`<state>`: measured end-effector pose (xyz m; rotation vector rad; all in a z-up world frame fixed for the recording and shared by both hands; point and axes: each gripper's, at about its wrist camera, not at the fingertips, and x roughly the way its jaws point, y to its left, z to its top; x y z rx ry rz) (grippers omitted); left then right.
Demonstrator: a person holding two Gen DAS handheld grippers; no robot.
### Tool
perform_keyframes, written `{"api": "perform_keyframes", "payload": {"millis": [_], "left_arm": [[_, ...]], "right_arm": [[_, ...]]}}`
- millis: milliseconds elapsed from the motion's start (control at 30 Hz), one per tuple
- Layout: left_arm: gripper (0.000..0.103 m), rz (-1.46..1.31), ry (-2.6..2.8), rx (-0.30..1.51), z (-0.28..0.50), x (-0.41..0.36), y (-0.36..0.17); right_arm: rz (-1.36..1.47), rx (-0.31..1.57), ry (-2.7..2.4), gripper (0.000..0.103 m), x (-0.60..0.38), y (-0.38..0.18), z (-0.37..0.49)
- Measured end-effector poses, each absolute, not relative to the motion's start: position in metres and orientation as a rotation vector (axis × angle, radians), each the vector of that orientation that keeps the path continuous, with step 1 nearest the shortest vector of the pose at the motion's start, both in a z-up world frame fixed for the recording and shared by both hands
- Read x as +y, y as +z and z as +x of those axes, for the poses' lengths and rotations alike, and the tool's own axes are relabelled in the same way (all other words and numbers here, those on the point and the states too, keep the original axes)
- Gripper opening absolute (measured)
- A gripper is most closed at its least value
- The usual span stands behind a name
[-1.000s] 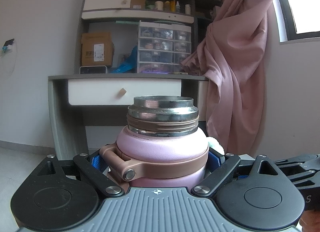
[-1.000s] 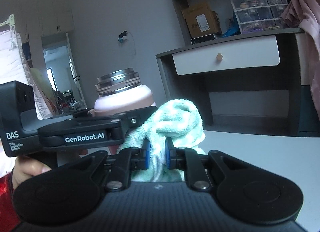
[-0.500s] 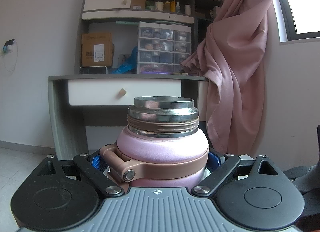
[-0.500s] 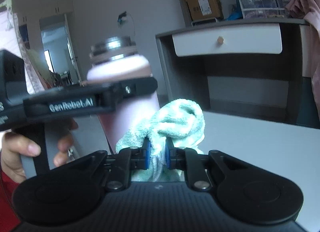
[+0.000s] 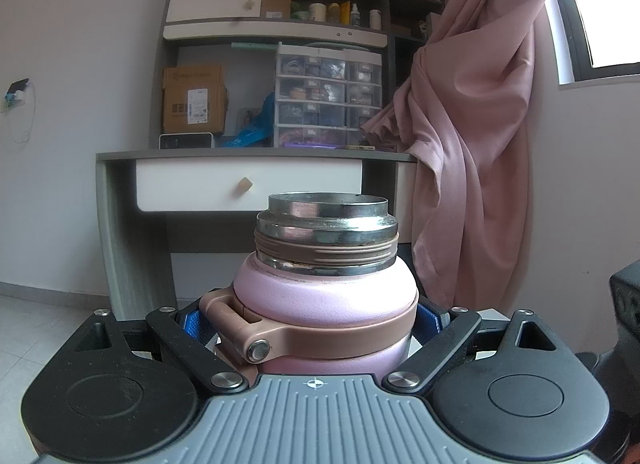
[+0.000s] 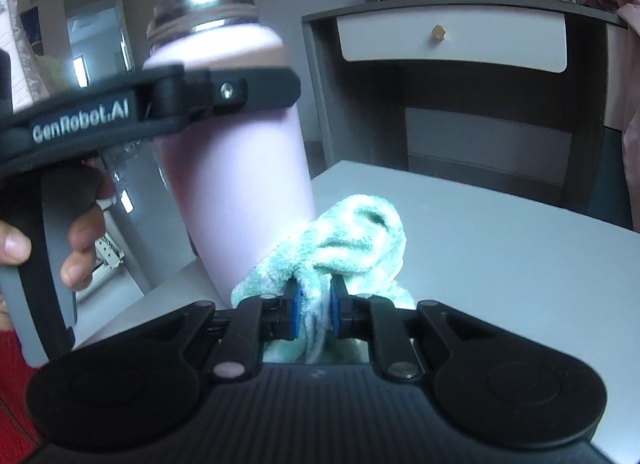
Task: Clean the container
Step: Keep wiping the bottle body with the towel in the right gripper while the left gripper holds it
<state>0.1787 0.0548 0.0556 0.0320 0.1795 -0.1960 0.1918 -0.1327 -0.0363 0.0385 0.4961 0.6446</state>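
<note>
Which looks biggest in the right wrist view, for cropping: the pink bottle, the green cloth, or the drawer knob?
1. pink bottle
2. green cloth
3. drawer knob

The knob is far off, so its true size is unsure.

pink bottle [image 5: 326,300] base hidden behind left gripper [image 5: 316,322] body, green cloth [image 6: 352,240] lower end cut off behind right gripper [image 6: 313,308], hand [image 6: 48,240] cropped at left edge

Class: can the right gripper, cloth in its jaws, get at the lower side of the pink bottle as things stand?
Probably yes: the cloth in the right gripper is already beside the bottle, below the left gripper.
</note>
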Motion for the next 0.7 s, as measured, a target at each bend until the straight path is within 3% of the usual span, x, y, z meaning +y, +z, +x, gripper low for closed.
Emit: {"api": "perform_keyframes", "payload": {"millis": [467,700], "left_arm": [[0.092,0.034,-0.200,0.177,0.176,0.052,0.057],[0.092,0.032,-0.200,0.175,0.176,0.050,0.057]], "right_arm": [[0.187,0.268,0.662,0.015,-0.155,-0.008,0.175],[0.219,0.252,0.670,0.015,-0.157,-0.007,0.176]]}}
